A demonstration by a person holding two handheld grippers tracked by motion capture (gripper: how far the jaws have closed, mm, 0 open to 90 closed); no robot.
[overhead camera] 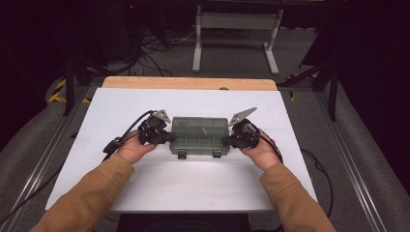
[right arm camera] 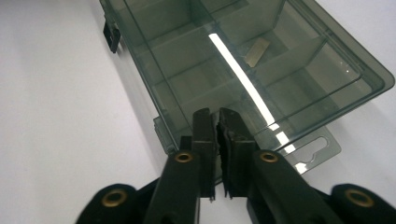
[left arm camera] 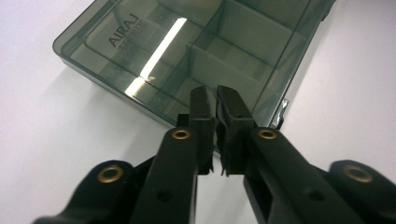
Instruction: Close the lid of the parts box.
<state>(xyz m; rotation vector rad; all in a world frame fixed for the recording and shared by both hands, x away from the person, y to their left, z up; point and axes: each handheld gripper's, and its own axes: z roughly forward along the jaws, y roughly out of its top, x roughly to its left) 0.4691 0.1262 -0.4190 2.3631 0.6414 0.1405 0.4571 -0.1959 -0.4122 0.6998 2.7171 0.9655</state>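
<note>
Both claws, left claw point(left arm camera: 216, 100) and right claw point(right arm camera: 217, 122), stood nearly together, gripping nothing, against the compartment box point(overhead camera: 199, 136) ends. Uneven pushing could have skewed it across the worktop point(overhead camera: 145, 183).

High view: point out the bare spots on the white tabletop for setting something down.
Free: the strip between the organizer box and the white tabletop's near edge, between the sleeves; the band behind the box; both far corners. Crowded: each box end, where the left hand-held gripper and right hand-held gripper sit.
</note>
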